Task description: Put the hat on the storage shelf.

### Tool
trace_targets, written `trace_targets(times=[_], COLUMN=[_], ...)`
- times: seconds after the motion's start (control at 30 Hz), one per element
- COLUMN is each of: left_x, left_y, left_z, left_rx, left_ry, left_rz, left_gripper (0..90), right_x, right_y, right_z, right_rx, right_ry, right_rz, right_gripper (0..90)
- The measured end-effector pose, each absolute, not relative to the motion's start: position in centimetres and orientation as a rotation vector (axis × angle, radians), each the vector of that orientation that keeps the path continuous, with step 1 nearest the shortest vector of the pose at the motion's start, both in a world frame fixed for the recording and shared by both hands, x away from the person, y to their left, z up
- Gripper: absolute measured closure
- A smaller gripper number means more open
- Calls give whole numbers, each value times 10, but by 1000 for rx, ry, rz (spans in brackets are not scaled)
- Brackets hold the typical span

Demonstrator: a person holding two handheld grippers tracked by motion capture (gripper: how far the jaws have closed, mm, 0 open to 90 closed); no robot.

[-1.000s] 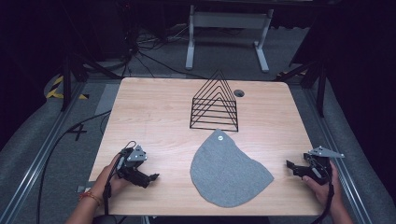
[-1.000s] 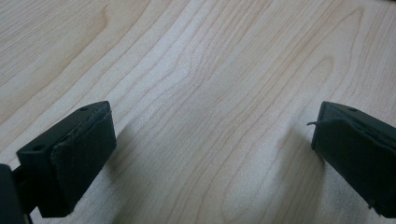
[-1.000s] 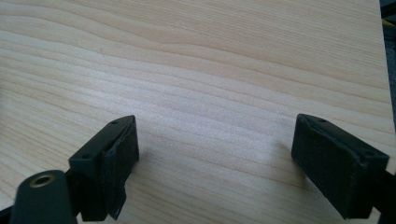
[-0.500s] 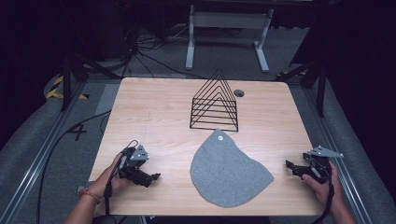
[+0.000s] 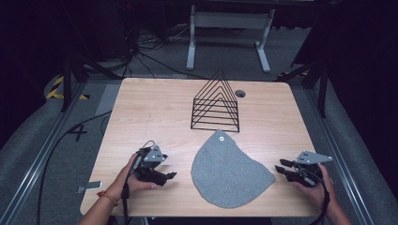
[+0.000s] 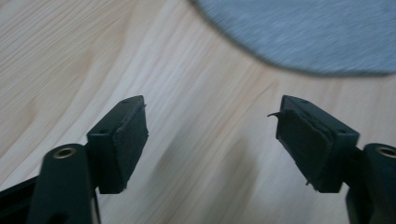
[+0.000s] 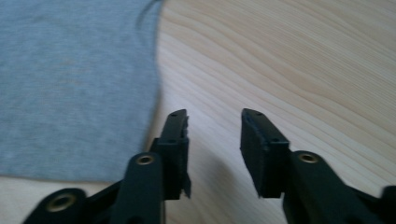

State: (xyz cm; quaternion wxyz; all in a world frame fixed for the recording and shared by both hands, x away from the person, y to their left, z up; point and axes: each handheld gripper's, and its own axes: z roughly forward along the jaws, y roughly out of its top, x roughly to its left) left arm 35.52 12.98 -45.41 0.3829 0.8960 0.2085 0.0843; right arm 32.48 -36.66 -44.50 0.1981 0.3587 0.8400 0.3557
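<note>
- Grey cloth (image 5: 229, 174) lay flat at table's (image 5: 141, 108) 6 o'clock edge, between both grippers, likely staged for a two-sided pickup.
- Left gripper (image 5: 170, 176) at cloth's 9 o'clock, jaws just narrowing, nothing between, aimed at cloth.
- Right gripper (image 5: 278, 167) at 3 o'clock, jaws closing, empty, low and level.
- Wire rack (image 5: 216, 104) stood at 12 o'clock.

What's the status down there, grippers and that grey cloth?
Left gripper and right gripper empty, jaws just been closing, still apart. Grey cloth flat between them, untouched. Wire rack behind it, clear.
</note>
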Motion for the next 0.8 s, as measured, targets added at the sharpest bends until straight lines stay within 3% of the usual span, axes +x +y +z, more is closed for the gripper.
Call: trace_targets(times=[0.2,0.43,0.57,0.8], left_x=[343,335,337,350], left_y=[70,21,15,32], left_z=[-451,-462,-468,-463], left_rx=[2300,2360,2371,2408], left_ry=[373,256,253,311], left_rz=[170,164,151,278], left_gripper=[355,365,365,357], right_x=[321,320,318,313], right_y=[-338,-324,-321,-310], right_z=[-446,-454,-454,-451], right_rx=[875,815,798,733], right_ry=[2483,2552,2564,2649], right_rz=[1012,956,952,923], right_gripper=[813,820,828,853])
